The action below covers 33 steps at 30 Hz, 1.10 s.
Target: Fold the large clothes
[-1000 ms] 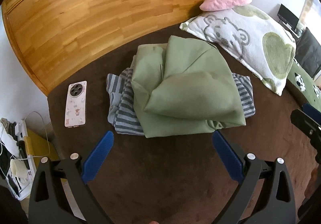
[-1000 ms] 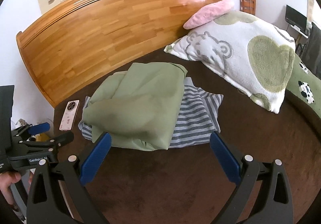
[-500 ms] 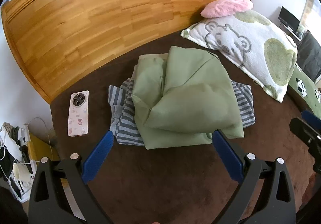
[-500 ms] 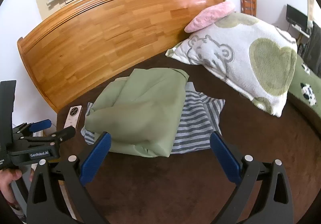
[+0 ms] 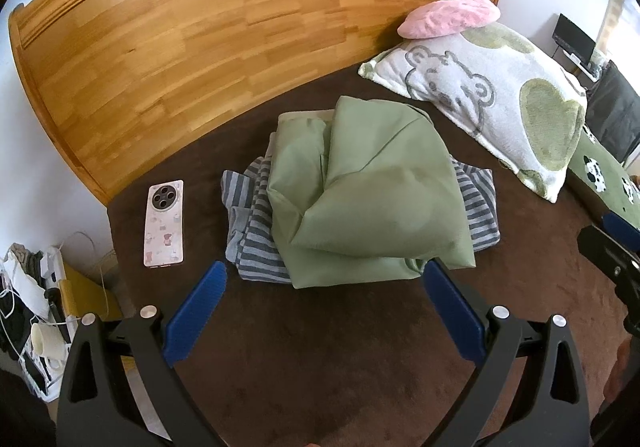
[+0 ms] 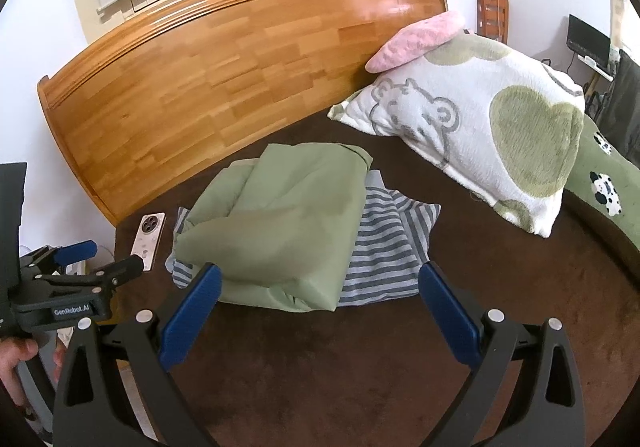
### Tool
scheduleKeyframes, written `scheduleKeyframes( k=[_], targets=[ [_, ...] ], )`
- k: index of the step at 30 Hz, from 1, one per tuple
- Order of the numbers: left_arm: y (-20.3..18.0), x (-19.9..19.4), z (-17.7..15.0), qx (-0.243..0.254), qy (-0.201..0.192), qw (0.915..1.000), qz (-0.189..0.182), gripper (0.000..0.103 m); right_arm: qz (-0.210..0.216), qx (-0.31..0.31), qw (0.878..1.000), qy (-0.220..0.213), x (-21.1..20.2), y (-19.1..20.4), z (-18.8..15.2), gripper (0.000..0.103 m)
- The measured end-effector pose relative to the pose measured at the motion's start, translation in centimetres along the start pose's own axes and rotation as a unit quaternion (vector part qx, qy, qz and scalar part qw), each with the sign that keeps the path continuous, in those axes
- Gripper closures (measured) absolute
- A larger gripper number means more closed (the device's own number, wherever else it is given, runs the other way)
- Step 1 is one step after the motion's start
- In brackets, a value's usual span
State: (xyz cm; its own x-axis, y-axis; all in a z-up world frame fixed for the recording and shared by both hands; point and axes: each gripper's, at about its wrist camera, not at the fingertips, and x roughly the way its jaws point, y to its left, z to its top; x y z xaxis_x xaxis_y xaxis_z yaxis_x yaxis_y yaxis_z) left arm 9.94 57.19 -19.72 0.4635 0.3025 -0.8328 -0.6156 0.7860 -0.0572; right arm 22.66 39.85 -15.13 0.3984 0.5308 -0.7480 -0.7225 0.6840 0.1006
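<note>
A folded green garment (image 5: 372,195) (image 6: 280,223) lies on top of a folded grey-striped garment (image 5: 252,231) (image 6: 388,247) on the brown bed cover (image 5: 320,359). My left gripper (image 5: 324,271) hovers open just in front of the pile, nothing between its blue fingers. My right gripper (image 6: 318,273) also stands open in front of the pile, empty. The left gripper (image 6: 100,259) shows at the left edge of the right wrist view, held by a hand (image 6: 16,351). The right gripper's tip (image 5: 612,243) shows at the right edge of the left wrist view.
A phone (image 5: 164,225) (image 6: 149,233) in a pink case lies left of the pile. A wooden headboard (image 5: 200,47) stands behind. A large bear-print pillow (image 5: 492,95) with a pink cushion (image 5: 452,17) lies to the right. Clutter and cables (image 5: 32,307) sit beside the bed at left.
Both grippers have drawn back and risen a little from the pile, so it looks smaller and further off. The clothes have not moved.
</note>
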Motion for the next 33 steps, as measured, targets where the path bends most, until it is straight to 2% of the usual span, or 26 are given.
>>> scheduleKeyframes(
  k=[8, 13, 17, 25, 33],
  targets=[
    [0.1, -1.3, 0.0, 0.004, -0.01, 0.9999, 0.006, 0.007, 0.0, 0.004, 1.0, 0.001, -0.5, 0.2, -0.3, 0.006],
    [-0.5, -1.3, -0.3, 0.03, -0.019, 0.9992, 0.017, 0.007, -0.001, 0.004, 1.0, 0.007, -0.1, 0.4, -0.7, 0.006],
    [-1.2, -1.2, -0.6, 0.045, -0.023, 0.9987, 0.008, 0.007, -0.001, 0.004, 1.0, 0.008, 0.0, 0.6, -0.9, 0.006],
    [-0.8, -1.0, -0.8, 0.019, -0.025, 0.9995, -0.001, 0.007, -0.004, 0.003, 1.0, 0.013, 0.4, 0.8, -1.0, 0.006],
    [-0.4, -0.5, -1.2, 0.013, -0.022, 0.9996, 0.011, 0.007, -0.003, 0.002, 1.0, 0.016, 0.7, 1.1, -1.2, 0.006]
  ],
)
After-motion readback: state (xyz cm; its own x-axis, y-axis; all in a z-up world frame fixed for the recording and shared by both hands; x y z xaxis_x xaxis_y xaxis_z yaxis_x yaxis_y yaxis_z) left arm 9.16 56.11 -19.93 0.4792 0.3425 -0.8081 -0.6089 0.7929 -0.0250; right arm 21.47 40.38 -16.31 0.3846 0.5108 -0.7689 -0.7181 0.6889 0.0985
